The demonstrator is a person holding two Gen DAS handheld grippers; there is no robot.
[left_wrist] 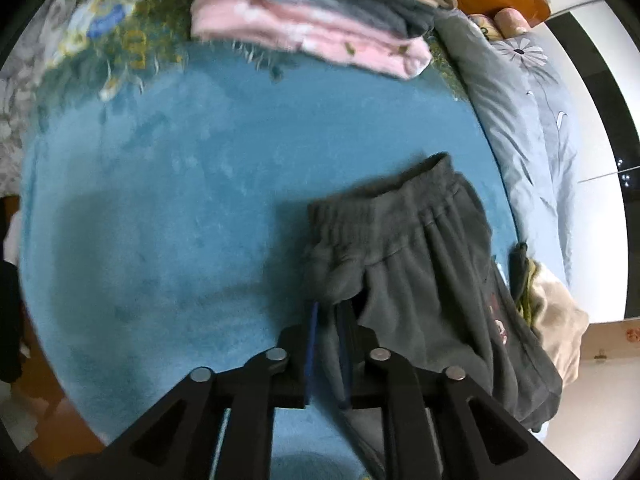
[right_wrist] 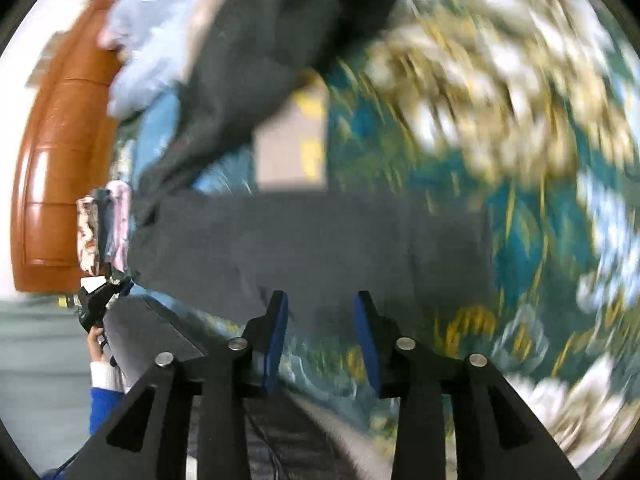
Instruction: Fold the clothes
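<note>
A pair of dark grey sweatpants (left_wrist: 420, 272) with an elastic waistband hangs over a blue blanket (left_wrist: 180, 200). My left gripper (left_wrist: 329, 308) is shut on a bunched bit of the waistband. In the right wrist view the same sweatpants (right_wrist: 320, 240) stretch across the middle as a flat dark band, and more dark cloth rises toward the top. My right gripper (right_wrist: 321, 300) stands open, with the cloth's lower edge right at its blue pads (right_wrist: 276, 336). The left gripper (right_wrist: 94, 304) shows at the far left, held by a hand in a blue sleeve.
A stack of folded clothes (left_wrist: 312, 28), pink, grey and floral, sits at the blanket's far edge. A grey flowered quilt (left_wrist: 532, 120) and a cream garment (left_wrist: 560, 316) lie on the right. A brown wooden headboard (right_wrist: 60, 160) stands beyond. A blurred floral bedspread (right_wrist: 520, 160) fills the right.
</note>
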